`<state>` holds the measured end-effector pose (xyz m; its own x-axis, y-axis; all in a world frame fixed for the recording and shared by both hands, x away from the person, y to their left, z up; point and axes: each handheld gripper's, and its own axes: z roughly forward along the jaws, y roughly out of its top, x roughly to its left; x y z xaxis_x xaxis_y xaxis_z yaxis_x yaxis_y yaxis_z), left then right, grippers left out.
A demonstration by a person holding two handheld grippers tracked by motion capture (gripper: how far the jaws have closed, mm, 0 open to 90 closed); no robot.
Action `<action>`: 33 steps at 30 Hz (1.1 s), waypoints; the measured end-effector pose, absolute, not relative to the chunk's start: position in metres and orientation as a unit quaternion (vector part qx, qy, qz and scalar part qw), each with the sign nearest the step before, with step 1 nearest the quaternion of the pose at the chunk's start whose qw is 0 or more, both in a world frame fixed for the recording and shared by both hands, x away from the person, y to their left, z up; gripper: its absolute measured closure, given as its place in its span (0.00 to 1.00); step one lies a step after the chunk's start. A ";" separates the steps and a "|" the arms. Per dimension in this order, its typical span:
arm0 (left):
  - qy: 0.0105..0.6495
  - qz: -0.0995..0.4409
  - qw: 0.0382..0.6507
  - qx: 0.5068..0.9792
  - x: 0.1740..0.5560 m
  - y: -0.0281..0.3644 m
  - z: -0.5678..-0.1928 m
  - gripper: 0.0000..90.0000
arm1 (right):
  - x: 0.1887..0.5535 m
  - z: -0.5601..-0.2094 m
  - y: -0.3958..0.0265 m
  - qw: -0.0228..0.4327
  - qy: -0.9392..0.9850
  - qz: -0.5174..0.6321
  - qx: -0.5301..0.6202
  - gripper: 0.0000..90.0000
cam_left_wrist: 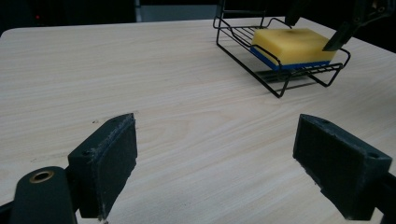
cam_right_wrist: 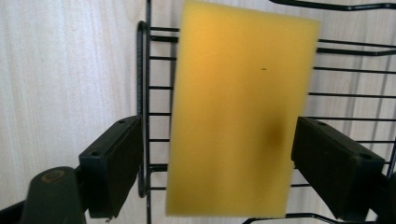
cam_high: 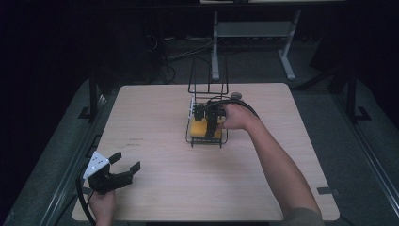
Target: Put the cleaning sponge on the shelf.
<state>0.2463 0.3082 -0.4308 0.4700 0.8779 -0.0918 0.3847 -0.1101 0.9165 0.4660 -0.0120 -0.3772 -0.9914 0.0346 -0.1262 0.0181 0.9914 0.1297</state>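
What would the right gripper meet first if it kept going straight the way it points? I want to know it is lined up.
Most likely the yellow sponge in the wire rack; the open right gripper straddles it.

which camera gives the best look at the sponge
The right gripper view: the sponge lies flat in the wire rack, seen close from above. The left gripper view shows it farther off from the side, with its blue underside. In the high view the right gripper partly covers it.
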 end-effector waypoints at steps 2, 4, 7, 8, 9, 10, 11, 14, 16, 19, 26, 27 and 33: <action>0.450 0.250 0.492 0.702 0.246 0.308 -0.431 0.14 | 0.461 -0.376 -0.011 0.067 0.996 0.059 0.010 0.19; 0.450 0.249 0.492 0.703 0.246 0.308 -0.431 0.14 | 0.457 -0.374 -0.010 0.067 0.996 0.060 0.003 0.19; 0.450 0.250 0.492 0.702 0.246 0.308 -0.431 0.14 | 0.453 -0.374 -0.009 0.068 0.996 0.058 0.000 0.19; 0.450 0.250 0.492 0.702 0.246 0.308 -0.431 0.14 | 0.452 -0.374 -0.008 0.070 0.996 0.057 -0.002 0.19; 0.450 0.250 0.492 0.702 0.246 0.308 -0.430 0.14 | 0.450 -0.373 -0.008 0.071 0.996 0.057 -0.003 0.19; 0.450 0.250 0.492 0.702 0.246 0.308 -0.431 0.14 | 0.446 -0.371 -0.007 0.067 0.996 0.061 -0.006 0.19; 0.450 0.250 0.492 0.702 0.246 0.308 -0.431 0.14 | 0.446 -0.371 -0.007 0.067 0.996 0.061 -0.006 0.19; 0.450 0.250 0.492 0.702 0.246 0.309 -0.430 0.14 | 0.443 -0.372 -0.007 0.062 0.996 0.066 -0.004 0.19; 0.452 0.248 0.494 0.701 0.247 0.308 -0.431 0.14 | 0.439 -0.374 -0.007 0.060 0.996 0.065 0.000 0.19; 0.450 0.249 0.494 0.701 0.247 0.308 -0.431 0.14 | 0.437 -0.374 -0.006 0.061 0.996 0.062 -0.004 0.19; 0.453 0.249 0.493 0.700 0.246 0.308 -0.431 0.14 | 0.430 -0.372 -0.005 0.066 0.996 0.055 -0.013 0.18; 0.453 0.249 0.493 0.700 0.247 0.307 -0.431 0.14 | 0.428 -0.371 -0.006 0.067 0.996 0.057 -0.012 0.18; 0.452 0.248 0.490 0.703 0.247 0.306 -0.431 0.14 | 0.421 -0.374 -0.009 0.063 0.996 0.063 -0.008 0.18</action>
